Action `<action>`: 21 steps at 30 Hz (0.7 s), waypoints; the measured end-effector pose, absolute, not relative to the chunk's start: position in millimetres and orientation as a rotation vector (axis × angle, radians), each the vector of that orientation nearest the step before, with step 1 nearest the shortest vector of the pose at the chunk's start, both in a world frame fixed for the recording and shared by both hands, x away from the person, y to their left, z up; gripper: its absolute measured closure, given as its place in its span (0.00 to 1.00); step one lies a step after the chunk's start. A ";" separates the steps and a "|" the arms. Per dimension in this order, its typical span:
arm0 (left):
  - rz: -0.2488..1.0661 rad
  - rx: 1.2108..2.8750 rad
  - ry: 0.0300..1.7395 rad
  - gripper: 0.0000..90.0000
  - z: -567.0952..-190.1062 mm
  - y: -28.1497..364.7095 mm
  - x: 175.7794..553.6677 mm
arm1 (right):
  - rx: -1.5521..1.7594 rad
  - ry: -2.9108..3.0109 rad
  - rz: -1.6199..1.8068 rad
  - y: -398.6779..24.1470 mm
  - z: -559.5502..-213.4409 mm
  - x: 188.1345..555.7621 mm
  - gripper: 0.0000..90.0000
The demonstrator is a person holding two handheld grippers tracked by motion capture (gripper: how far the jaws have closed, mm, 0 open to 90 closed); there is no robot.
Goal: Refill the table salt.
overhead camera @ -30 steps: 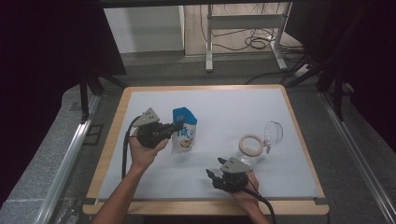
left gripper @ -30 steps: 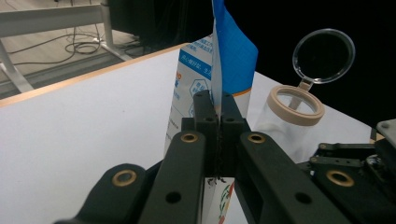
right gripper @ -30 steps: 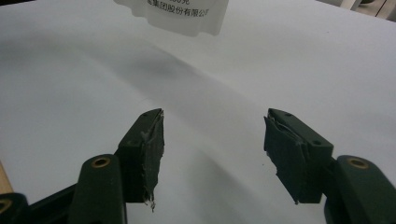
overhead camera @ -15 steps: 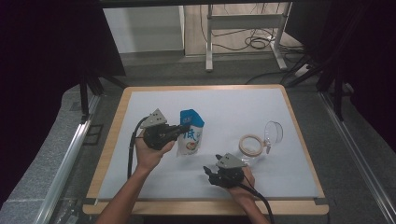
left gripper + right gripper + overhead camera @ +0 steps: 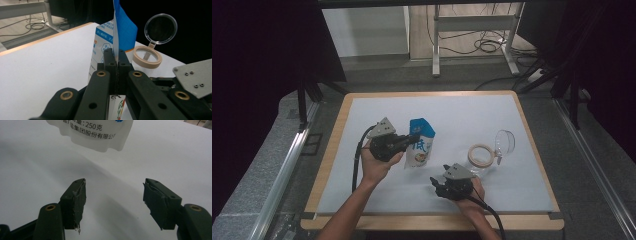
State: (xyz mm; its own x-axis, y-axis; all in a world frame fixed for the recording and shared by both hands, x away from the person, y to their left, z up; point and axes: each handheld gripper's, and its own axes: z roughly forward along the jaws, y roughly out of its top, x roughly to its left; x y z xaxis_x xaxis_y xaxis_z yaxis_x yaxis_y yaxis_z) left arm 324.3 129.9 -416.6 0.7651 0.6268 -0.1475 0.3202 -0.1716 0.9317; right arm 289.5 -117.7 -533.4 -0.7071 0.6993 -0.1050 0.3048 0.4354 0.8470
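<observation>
Pouch: a blue-and-white printed pouch (image 5: 420, 144) stands near the middle of the worktop (image 5: 462, 112), blue sealed edge uppermost and white printed bottom toward the person; whether the bottom rests on the surface or hangs just clear, I cannot tell.
Long axis: in the high view it runs roughly from 12 o'clock at the blue top to 6 o'clock at the white bottom, leaning slightly.
Left gripper: the left gripper (image 5: 410, 139) comes in from 9 o'clock of the pouch; in the left gripper view its jaws are together, clamped on the thin blue edge (image 5: 117, 53).
Right gripper: the right gripper (image 5: 436, 186) sits at about 5 o'clock of the pouch, low and near the front edge; its jaws stand wide apart with nothing between them.
Key relation: in the right gripper view the white bottom of the pouch (image 5: 95, 135) lies ahead of and above the open jaws, at about 12 o'clock, apart from both pads.
Nearer hand for the free end: the right one, in my judgement, since the left is taken up with the top.
Jar: a clear jar with a tan rim and its lid flipped open (image 5: 489, 152) stands at 3 o'clock of the pouch, well apart.
</observation>
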 end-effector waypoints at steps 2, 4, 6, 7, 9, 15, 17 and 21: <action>0.318 1.776 0.734 1.00 -415.5 128.0 323.4 | 0.845 2.242 1.195 -117.2 -533.0 290.0 0.39; 0.313 1.776 0.726 1.00 -414.8 125.6 322.2 | 0.848 2.238 1.192 -116.1 -532.7 291.0 0.39; 0.310 1.776 0.717 1.00 -414.1 123.0 320.7 | 0.844 2.235 1.185 -113.9 -532.1 291.7 0.38; 0.308 1.776 0.714 1.00 -413.8 122.0 320.4 | 0.842 2.231 1.179 -112.7 -531.9 291.5 0.38; 0.299 1.774 0.711 1.00 -413.5 119.8 320.0 | 0.831 2.227 1.162 -109.5 -532.2 292.2 0.37; 0.284 1.778 0.705 1.00 -413.4 113.0 319.7 | 0.819 2.212 1.141 -101.1 -533.5 297.1 0.36; 0.279 1.780 0.704 1.00 -413.4 110.1 319.8 | 0.814 2.202 1.134 -97.6 -532.7 298.5 0.36; 0.266 1.783 0.698 1.00 -412.3 105.7 319.0 | 0.792 2.182 1.111 -93.8 -531.6 301.4 0.36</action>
State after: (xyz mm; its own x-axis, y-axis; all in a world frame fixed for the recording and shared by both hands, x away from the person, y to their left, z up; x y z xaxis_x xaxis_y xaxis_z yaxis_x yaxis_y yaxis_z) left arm 319.0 105.7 -412.3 0.7977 0.5798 -0.1659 0.3224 -0.1774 0.9298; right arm 301.4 -93.8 -531.6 -0.6682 0.7133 -0.2113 0.2490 0.4821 0.8400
